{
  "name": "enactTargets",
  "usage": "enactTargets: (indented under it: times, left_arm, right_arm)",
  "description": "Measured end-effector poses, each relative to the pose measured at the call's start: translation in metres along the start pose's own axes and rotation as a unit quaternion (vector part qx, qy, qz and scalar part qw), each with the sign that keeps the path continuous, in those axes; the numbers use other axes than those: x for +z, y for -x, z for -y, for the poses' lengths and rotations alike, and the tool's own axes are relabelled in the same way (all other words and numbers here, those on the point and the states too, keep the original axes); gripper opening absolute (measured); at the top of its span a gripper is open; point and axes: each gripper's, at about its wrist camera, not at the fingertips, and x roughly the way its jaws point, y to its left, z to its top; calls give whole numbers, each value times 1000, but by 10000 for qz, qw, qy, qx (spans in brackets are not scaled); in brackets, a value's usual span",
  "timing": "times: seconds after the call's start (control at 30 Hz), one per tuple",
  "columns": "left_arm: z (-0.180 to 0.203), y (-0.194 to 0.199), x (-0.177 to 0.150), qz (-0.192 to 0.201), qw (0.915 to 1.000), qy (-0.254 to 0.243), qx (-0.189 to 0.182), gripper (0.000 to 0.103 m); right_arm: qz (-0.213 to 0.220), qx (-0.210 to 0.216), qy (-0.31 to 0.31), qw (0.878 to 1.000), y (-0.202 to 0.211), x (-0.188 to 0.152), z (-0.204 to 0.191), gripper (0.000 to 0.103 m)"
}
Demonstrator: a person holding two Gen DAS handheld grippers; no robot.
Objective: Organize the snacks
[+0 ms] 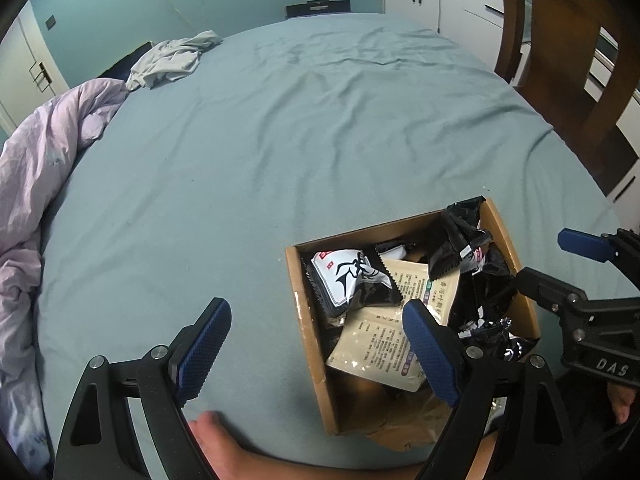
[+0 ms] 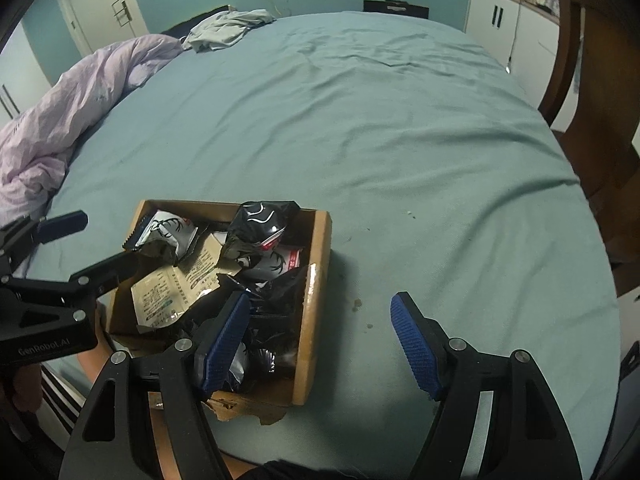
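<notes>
Cardboard box [image 1: 310, 336] of snack packets [image 1: 352, 280] on a teal bed sheet [image 1: 320, 120], at five o'clock in the left wrist view. Left gripper [image 1: 320, 352] spread wide and empty, straddling the box's near-left wall. Right gripper [image 2: 320, 344] likewise released, empty, astride the right wall. Lilac duvet [image 1: 36, 184] at nine o'clock.

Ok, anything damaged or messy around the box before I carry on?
Yes. The cardboard box has a torn, ragged near edge, and its snack packets lie jumbled, one black packet poking above the rim. Small crumbs or stains dot the sheet beside it.
</notes>
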Motion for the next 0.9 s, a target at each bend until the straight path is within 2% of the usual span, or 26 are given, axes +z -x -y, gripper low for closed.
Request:
enactTargets:
  times: [0.27, 0.9]
  left_arm:
    - [-1, 2, 0, 43, 9999, -24, 91, 89]
    - [5, 0, 1, 48, 9997, -158, 191, 89]
  right_arm:
    - [85, -129, 240, 9996, -1, -2, -9, 72]
    - [72, -166, 308, 9994, -3, 1, -6, 72]
